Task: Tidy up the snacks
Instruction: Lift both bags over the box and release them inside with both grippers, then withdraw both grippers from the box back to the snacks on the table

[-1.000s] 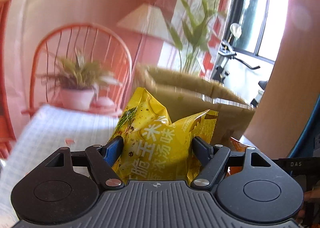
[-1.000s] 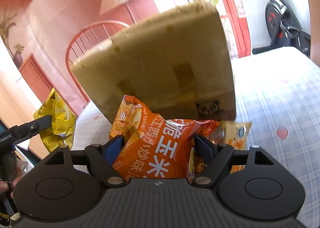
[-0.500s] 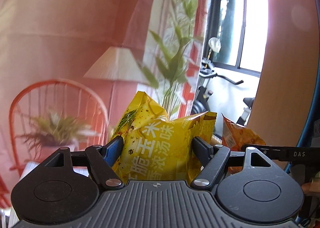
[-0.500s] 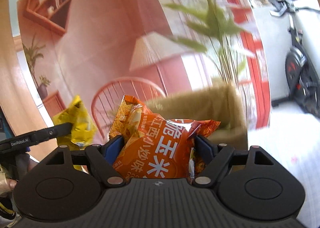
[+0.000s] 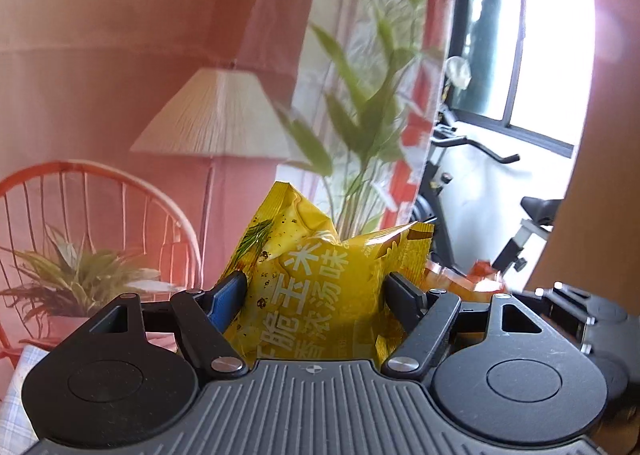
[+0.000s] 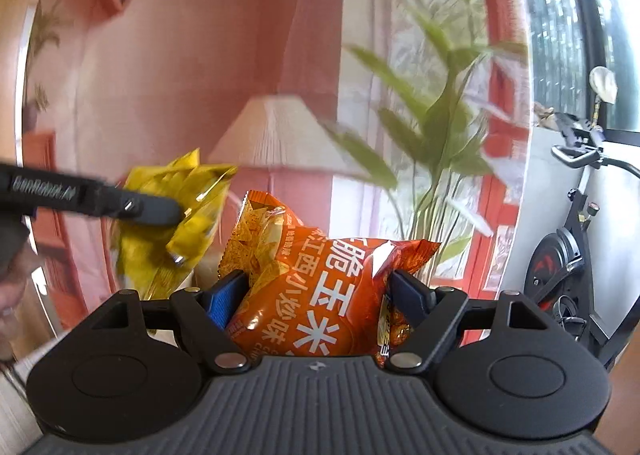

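Observation:
My left gripper point(image 5: 316, 289) is shut on a yellow snack bag point(image 5: 320, 287) with Chinese print, held up in the air. My right gripper point(image 6: 318, 291) is shut on an orange snack bag point(image 6: 320, 295), also raised. In the right wrist view the left gripper point(image 6: 160, 211) shows at the left with the yellow bag point(image 6: 172, 223) in it. In the left wrist view a bit of the orange bag point(image 5: 460, 279) shows at the right. The cardboard box and the table top are out of view.
A floor lamp point(image 5: 216, 119), a tall green plant point(image 5: 360, 115), an orange wire chair point(image 5: 80, 215) with a potted plant point(image 5: 68, 275), and an exercise bike point(image 6: 572, 255) stand behind. A corner of checked tablecloth point(image 5: 16, 395) shows at the lower left.
Both grippers have risen and tilted up with their bags. The cardboard box and the tablecloth have dropped out of view. The two bags have come closer together.

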Tool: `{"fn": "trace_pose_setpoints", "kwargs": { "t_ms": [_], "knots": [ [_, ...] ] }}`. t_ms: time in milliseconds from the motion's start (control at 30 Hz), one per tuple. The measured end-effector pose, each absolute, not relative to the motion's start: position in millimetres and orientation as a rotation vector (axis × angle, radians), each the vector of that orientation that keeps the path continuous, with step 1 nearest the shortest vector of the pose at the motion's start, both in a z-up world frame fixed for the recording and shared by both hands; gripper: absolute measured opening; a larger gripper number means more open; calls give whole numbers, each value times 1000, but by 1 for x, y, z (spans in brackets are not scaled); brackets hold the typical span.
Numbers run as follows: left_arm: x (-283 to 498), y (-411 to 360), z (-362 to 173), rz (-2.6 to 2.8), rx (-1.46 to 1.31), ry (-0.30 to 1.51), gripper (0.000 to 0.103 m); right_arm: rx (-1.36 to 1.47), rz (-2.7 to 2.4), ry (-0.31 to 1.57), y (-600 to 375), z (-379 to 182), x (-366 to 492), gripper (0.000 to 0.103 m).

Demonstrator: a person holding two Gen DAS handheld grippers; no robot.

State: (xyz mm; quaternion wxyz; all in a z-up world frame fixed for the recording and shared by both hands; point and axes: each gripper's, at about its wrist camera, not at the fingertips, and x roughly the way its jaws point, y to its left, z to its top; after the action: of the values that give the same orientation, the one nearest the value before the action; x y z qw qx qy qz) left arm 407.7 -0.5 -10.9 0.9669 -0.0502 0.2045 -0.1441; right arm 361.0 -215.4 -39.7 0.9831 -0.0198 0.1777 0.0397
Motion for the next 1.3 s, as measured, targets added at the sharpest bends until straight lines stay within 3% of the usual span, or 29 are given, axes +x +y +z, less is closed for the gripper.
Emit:
{"fn": "trace_pose_setpoints", "kwargs": {
  "t_ms": [567,767,1300],
  "knots": [
    [439,-10,-47,-285,14,480,80,-74,136,596,-209,-94,397,86],
    [441,-16,-51,-299,46,503,79,-26,106,590,-219,-91,395,96],
    [392,3,-24,-330,31,464,79,132,86,468,-235,-55,335,97]
  ]
}}
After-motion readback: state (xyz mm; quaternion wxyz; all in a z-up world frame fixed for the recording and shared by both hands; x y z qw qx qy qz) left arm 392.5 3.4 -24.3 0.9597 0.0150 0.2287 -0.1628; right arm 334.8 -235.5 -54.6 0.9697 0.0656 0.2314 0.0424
